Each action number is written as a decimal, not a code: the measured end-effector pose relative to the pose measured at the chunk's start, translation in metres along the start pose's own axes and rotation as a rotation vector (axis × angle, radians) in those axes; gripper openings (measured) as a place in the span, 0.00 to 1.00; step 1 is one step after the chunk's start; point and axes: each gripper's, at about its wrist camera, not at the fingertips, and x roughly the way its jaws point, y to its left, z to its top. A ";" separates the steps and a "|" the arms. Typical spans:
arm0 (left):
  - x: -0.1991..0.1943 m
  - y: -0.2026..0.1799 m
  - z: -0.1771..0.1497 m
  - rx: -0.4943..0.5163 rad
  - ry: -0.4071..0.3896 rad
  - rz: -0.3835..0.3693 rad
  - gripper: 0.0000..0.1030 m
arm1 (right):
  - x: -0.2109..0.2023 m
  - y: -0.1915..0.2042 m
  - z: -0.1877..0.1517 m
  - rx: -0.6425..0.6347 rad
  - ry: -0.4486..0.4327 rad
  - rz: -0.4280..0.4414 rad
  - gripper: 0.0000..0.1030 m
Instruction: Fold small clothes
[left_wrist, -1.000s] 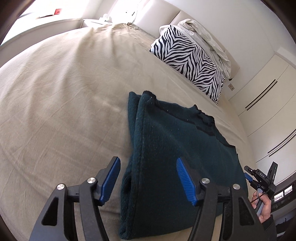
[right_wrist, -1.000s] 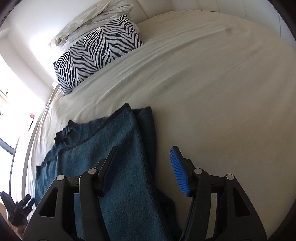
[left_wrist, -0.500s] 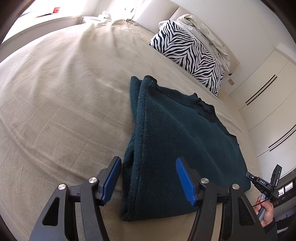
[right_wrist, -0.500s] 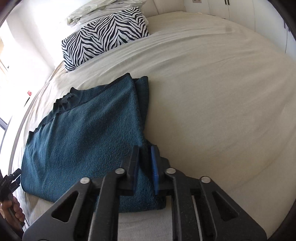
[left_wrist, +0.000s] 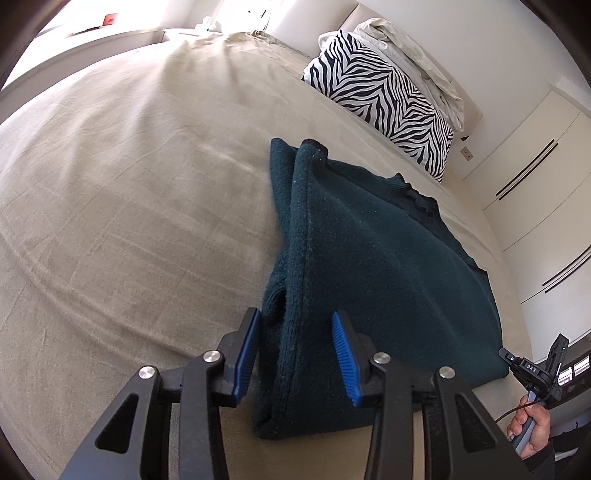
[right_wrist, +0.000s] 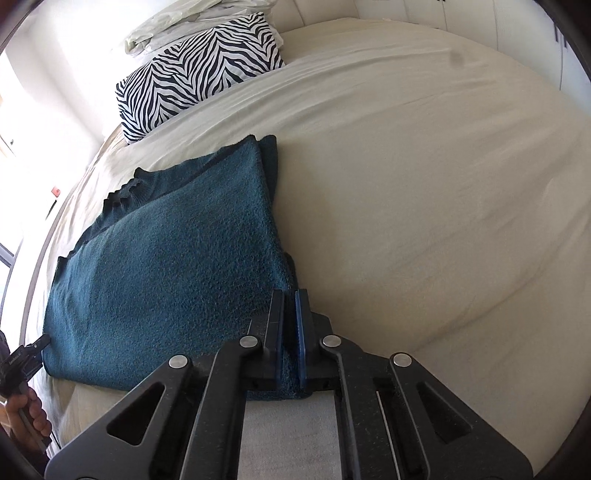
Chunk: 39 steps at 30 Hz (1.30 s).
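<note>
Right tool (right_wrist: 290, 332): jaws clenched on the near right corner of the dark teal sweater (right_wrist: 166, 266), a strip of knit visible pinched between the blue pads. Left tool (left_wrist: 295, 354): jaws had just been closing, straddling the sweater's near left corner where a folded-in sleeve bunches; pads (left_wrist: 341, 354) stood clear of the cloth on the right side, so not yet gripping. One corner secured, the other about to be, presumably so both near corners can be lifted together for the next fold toward the collar.

Sweater lay flat on the beige bed (left_wrist: 129, 221), sleeves already tucked in along both sides, collar at the far end. Zebra-striped pillow (right_wrist: 199, 92) well beyond it, with crumpled white bedding (left_wrist: 410, 51) behind. Person's hand (left_wrist: 532, 432) seen gripping the right tool's handle.
</note>
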 end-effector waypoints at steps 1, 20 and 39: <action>0.000 0.000 0.000 0.003 0.000 0.001 0.41 | 0.003 -0.003 0.000 0.011 0.000 0.010 0.04; 0.015 -0.091 0.066 0.253 -0.117 0.114 0.44 | -0.020 0.052 0.024 -0.021 -0.086 0.134 0.13; 0.097 -0.074 0.077 0.328 -0.080 0.323 0.57 | 0.118 0.173 0.071 0.014 0.088 0.385 0.13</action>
